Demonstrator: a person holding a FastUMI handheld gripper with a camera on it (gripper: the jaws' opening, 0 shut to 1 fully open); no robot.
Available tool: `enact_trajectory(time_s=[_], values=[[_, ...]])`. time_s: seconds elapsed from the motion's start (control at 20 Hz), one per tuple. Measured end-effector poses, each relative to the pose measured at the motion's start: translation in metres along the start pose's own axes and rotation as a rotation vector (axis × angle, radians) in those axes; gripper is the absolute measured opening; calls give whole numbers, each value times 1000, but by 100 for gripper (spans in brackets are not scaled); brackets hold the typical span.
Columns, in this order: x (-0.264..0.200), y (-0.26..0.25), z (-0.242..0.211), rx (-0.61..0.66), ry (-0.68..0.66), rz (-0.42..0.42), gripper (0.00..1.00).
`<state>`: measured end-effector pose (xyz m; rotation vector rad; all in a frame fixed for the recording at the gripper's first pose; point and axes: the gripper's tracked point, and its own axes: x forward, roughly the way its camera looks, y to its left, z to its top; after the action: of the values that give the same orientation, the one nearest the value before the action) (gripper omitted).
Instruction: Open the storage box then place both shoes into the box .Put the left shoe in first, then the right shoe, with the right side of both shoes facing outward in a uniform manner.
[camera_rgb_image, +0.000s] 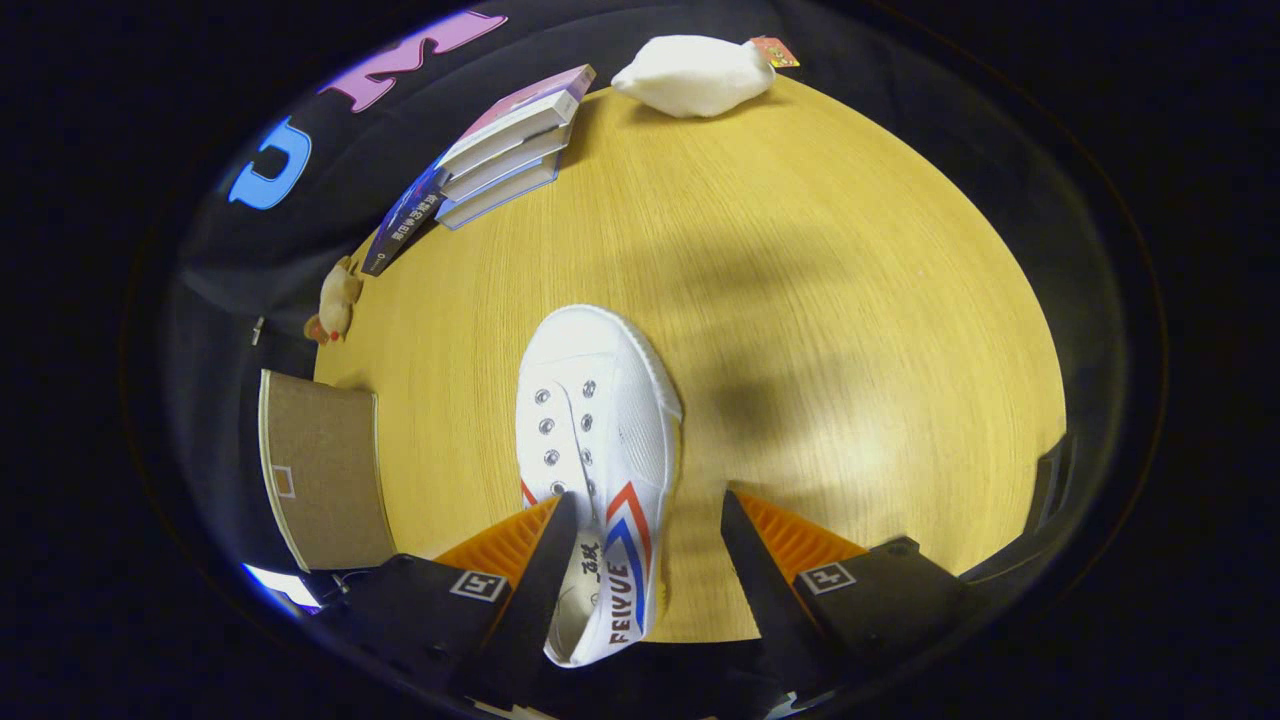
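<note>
1. A brown cardboard panel (325, 475), apparently part of the storage box, stands at the table's near left edge, beside the left finger and well apart from the shoe.
2. Beyond the panel, a small tan toy figure (337, 300) sits at the table's edge.
3. Farther back, a stack of books (495, 155) lies at the far left corner of the wooden table (820, 300).
4. The white canvas shoe (597, 450) lies on the table with its toe pointing away from the gripper and its heel end between the fingers. It has no laces; two rows of metal eyelets run along the open tongue. Its side shows a red and blue chevron mark above dark lettering, and the rounded toe cap is plain white. The heel opening is toward the camera.
5. The gripper (648, 535) has its fingers spread wide. The left finger lies against or over the shoe's heel collar; contact cannot be told for sure. The right finger stands clear of the shoe, with bare table between them.
6. At the far edge of the table, beyond the fingers, lies a white soft lump (695, 75), with a small red and yellow packet (775, 52) touching its right end.
</note>
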<state>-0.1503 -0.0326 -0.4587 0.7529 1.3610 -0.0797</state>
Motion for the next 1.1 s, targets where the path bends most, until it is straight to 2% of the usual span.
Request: enact_trajectory(time_s=[0.15, 0.2, 0.25, 0.3, 0.35, 0.4, 0.45, 0.5, 0.6, 0.8, 1.1], values=[[7, 10, -4, -4, 39, 44, 90], [11, 7, -8, 1, 54, 25, 71], [9, 0, -5, -2, 53, 15, 64], [5, 1, -6, 4, 55, 29, 44], [6, 0, -4, 25, 50, 45, 42], [4, 2, -6, 42, 55, 66, 32], [3, 0, -5, 44, 54, 72, 28], [0, -1, -4, 51, 41, 61, 25], [4, 0, -4, 31, 19, 38, 11], [-30, 22, -4, 45, -28, 97, 11], [-86, 116, 16, 30, -114, 225, 11]])
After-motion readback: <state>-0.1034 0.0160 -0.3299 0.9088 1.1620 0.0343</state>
